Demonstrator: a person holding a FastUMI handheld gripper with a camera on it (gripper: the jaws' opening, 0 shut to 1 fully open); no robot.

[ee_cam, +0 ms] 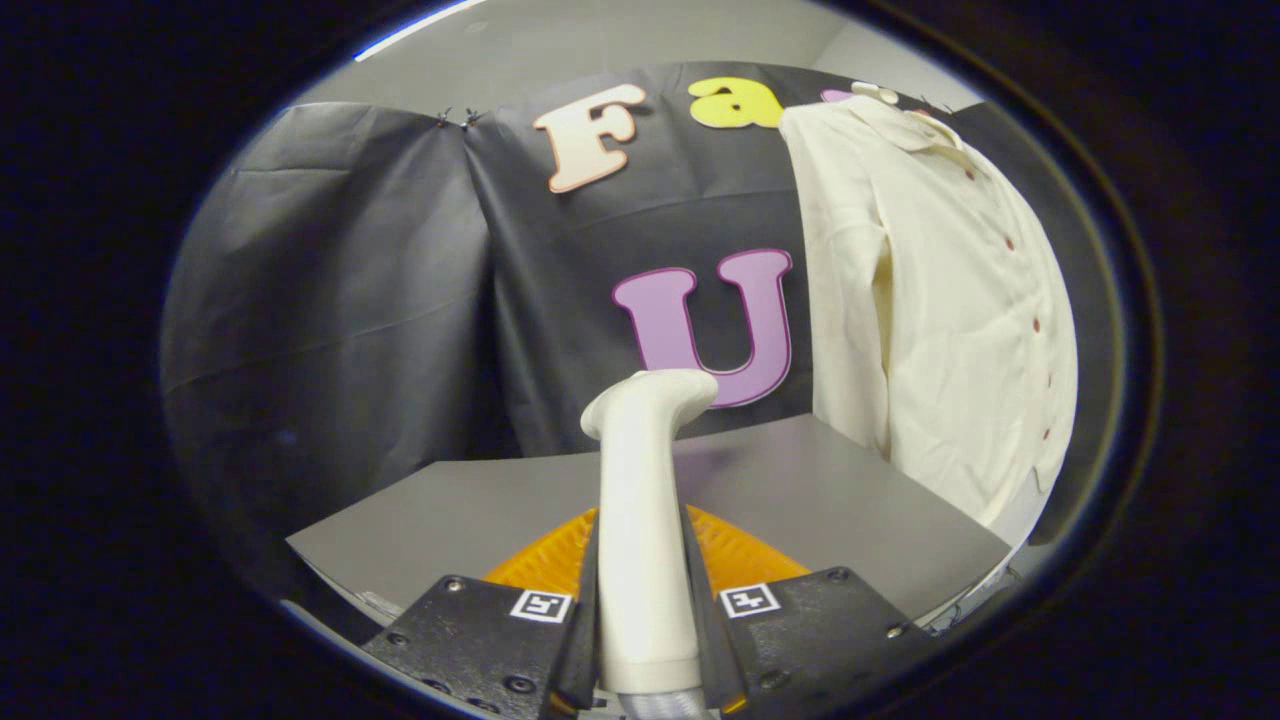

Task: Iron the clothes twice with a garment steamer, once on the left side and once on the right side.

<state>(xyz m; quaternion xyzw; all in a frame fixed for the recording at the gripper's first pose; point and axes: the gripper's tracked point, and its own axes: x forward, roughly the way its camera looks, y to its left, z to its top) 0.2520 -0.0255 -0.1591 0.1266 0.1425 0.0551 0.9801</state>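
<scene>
A white garment steamer (643, 480) stands upright between my fingers, its handle pinched on both sides and its head bent toward the right at the top. My gripper (641, 620) is shut on that handle. A cream long-sleeved shirt (940, 300) with small dark red buttons hangs on the booth's wall beyond the fingers and to their right, its hem reaching down to the table. The steamer head is apart from the shirt, well to its left.
A grey table (820, 490) spreads out ahead of the fingers up to the black cloth wall. An orange ribbed object (740, 555) lies on the table just behind the steamer handle, partly hidden by the fingers.
</scene>
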